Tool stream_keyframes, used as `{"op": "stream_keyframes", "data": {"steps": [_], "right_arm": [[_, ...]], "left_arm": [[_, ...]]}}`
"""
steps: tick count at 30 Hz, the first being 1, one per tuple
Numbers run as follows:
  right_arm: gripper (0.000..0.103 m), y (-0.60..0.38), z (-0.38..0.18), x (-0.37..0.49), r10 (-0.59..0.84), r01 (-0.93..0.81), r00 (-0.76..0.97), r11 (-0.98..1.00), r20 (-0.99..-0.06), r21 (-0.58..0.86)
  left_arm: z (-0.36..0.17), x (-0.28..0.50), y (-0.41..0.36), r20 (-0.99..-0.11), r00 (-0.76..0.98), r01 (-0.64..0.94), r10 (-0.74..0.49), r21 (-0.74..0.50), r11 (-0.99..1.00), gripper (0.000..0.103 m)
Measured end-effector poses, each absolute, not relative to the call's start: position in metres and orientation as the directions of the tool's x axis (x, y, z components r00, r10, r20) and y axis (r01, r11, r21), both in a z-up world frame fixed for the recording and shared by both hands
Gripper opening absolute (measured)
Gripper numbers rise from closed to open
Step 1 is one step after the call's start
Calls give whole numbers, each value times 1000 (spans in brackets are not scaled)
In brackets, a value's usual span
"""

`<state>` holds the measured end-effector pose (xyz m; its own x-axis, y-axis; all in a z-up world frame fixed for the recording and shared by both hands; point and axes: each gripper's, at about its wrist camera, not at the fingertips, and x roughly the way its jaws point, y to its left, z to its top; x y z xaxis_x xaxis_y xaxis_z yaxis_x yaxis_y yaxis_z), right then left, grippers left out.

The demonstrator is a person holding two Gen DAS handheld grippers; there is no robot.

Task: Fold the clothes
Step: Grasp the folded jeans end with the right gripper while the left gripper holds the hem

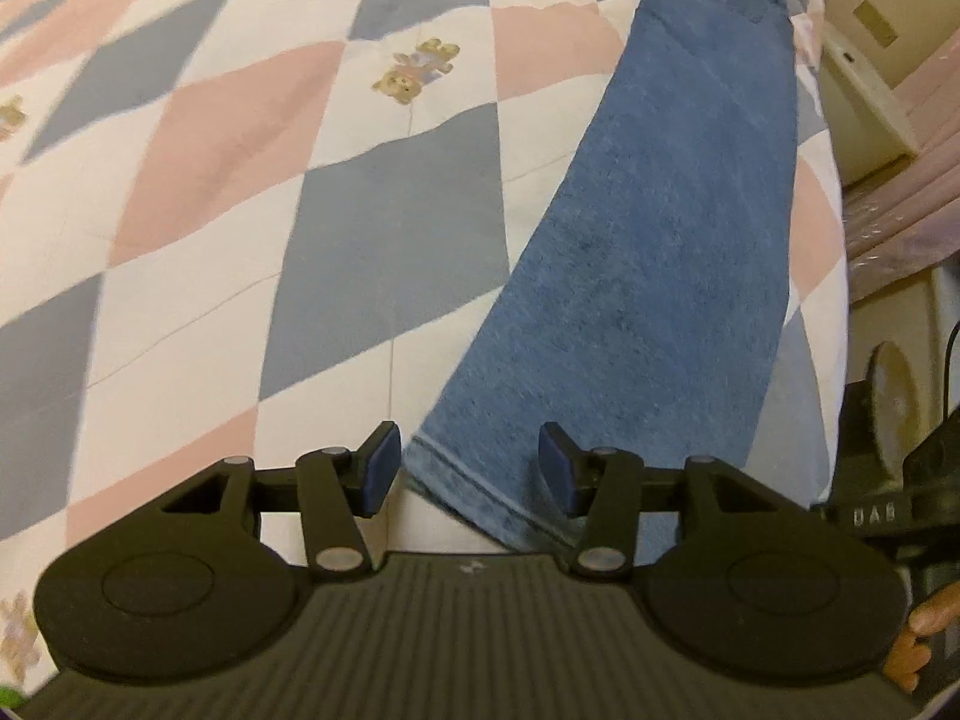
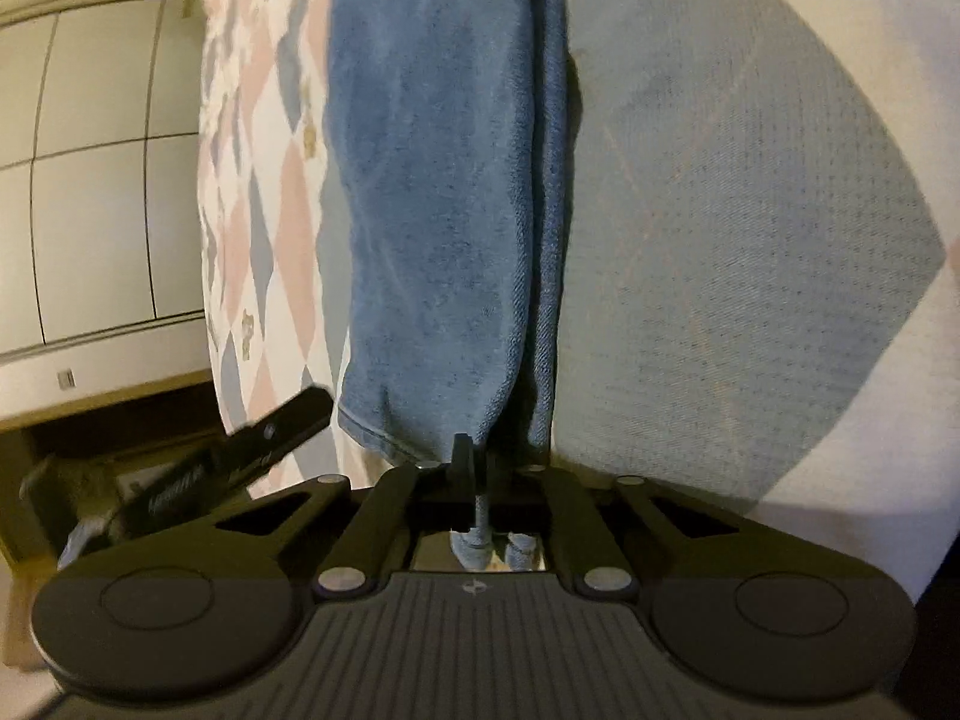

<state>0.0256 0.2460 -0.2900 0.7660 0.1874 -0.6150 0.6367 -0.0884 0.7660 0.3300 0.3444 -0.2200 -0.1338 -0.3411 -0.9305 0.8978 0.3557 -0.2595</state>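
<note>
A: What is covering the bed?
B: One quilt (image 1: 252, 138) in pink, grey and white diamonds is spreading across it, with one pair of jeans (image 1: 672, 228) lying lengthwise near its right edge.
A: And the two grippers?
B: The left gripper (image 1: 468, 468) is hovering with its jaws wide apart over the hem (image 1: 474, 483). The right gripper (image 2: 474, 468) is pinching the jeans' hem corner tightly, the denim rising from it.
A: Any prints?
B: Two teddy bears (image 1: 417, 69) are showing together mid-quilt

We see a diamond-patterned quilt (image 1: 240, 180) on the bed, with pale cabinet doors (image 2: 90, 180) at the right-wrist view's left.
</note>
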Motion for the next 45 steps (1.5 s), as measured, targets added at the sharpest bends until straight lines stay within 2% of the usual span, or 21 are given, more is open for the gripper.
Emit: {"op": "stream_keyframes", "data": {"steps": [4, 7, 9, 13, 22, 40, 43, 45], "right_arm": [[2, 251, -285, 20, 165, 646, 760, -76, -629, 760], [2, 253, -278, 20, 154, 646, 759, -59, -632, 761], [2, 255, -273, 20, 146, 651, 754, -31, -640, 759], [0, 259, -288, 26, 135, 699, 707, 18, -695, 715], [0, 263, -289, 28, 139, 696, 710, 8, -690, 718], [1, 260, -285, 38, 163, 749, 650, 26, -742, 662], [6, 260, -285, 32, 168, 726, 676, 13, -718, 687], [16, 260, -285, 28, 171, 711, 693, 5, -701, 704]], "left_arm": [[-243, 348, 336, -921, -233, 888, -313, -333, 318, 32], [-245, 356, 337, -917, -249, 892, -312, -343, 296, 21], [-240, 360, 340, -907, -260, 891, -330, -357, 279, 19], [-253, 364, 345, -911, -261, 895, -320, -352, 273, 23], [-249, 357, 337, -932, -216, 926, -292, -290, 241, 24], [-250, 354, 336, -934, -211, 928, -289, -284, 242, 24], [-248, 355, 336, -935, -212, 927, -284, -284, 244, 26], [-243, 357, 340, -936, -204, 919, -287, -285, 274, 27]]}}
